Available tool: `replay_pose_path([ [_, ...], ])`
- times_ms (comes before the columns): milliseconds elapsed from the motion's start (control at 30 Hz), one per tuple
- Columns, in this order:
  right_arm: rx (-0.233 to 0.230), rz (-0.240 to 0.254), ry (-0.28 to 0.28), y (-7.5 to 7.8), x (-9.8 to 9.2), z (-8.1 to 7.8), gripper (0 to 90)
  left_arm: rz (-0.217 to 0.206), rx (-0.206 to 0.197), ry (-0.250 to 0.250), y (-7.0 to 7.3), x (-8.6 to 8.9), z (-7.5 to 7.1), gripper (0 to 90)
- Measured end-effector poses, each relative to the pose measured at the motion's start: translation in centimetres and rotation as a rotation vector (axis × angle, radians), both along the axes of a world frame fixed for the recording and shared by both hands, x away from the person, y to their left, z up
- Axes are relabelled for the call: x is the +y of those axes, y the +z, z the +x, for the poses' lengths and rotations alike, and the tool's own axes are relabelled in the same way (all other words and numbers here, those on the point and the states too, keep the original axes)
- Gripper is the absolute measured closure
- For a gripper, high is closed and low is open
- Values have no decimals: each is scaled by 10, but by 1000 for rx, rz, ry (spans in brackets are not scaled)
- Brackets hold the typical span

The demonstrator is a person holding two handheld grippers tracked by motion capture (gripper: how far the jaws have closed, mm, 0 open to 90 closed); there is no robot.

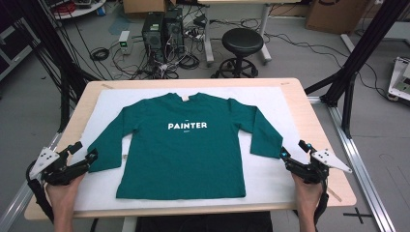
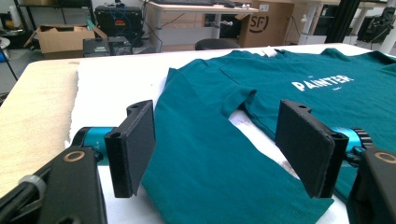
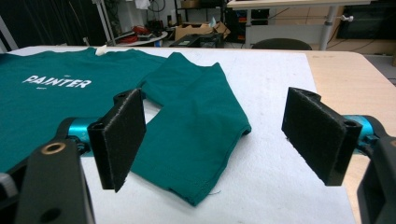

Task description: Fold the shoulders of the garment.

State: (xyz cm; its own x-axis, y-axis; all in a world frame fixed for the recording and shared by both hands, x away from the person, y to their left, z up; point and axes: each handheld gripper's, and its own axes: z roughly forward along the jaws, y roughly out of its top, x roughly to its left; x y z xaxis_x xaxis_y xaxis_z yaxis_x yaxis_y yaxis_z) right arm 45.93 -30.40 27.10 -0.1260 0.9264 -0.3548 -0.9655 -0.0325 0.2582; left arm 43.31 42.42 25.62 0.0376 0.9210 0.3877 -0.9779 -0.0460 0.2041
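A dark green long-sleeved cotton shirt (image 1: 186, 145) is lying flat, front up, on the white-covered desk (image 1: 270, 179). Each sleeve cuff is lying just ahead of the spread, empty jaws of the left gripper (image 1: 83, 153) and right gripper (image 1: 292, 148).

Beyond the pale wooden desk (image 1: 319, 125) with its white sheet (image 1: 270, 169), the grey floor (image 1: 29, 116) is strewn with black cables (image 1: 145, 65) around two dark computer towers (image 1: 162, 29). A round black stool (image 1: 241, 43) stands beside a white table leg (image 1: 263, 29), with cardboard boxes (image 1: 333, 14) behind. Black frame struts (image 1: 367, 43) rise at both sides.
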Motion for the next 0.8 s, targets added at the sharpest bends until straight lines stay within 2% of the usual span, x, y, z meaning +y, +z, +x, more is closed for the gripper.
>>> replay_pose_path([
  [200,6,6,-9,0,1,0,216,-2,6,8,0,-1,0,296],
  [333,7,7,-10,0,1,0,216,-4,-2,22,0,-2,0,332],
  [500,8,6,-6,0,1,0,216,-18,9,19,-2,0,-1,326],
  [567,6,5,-12,1,1,0,216,-11,16,15,-2,0,-2,323],
  [633,9,6,-12,1,2,0,216,2,27,32,-3,0,-4,323],
  [700,7,6,-11,1,1,0,216,75,44,36,-6,2,-9,332],
  [800,9,7,-12,1,2,0,216,152,67,70,-11,1,-18,391],
])
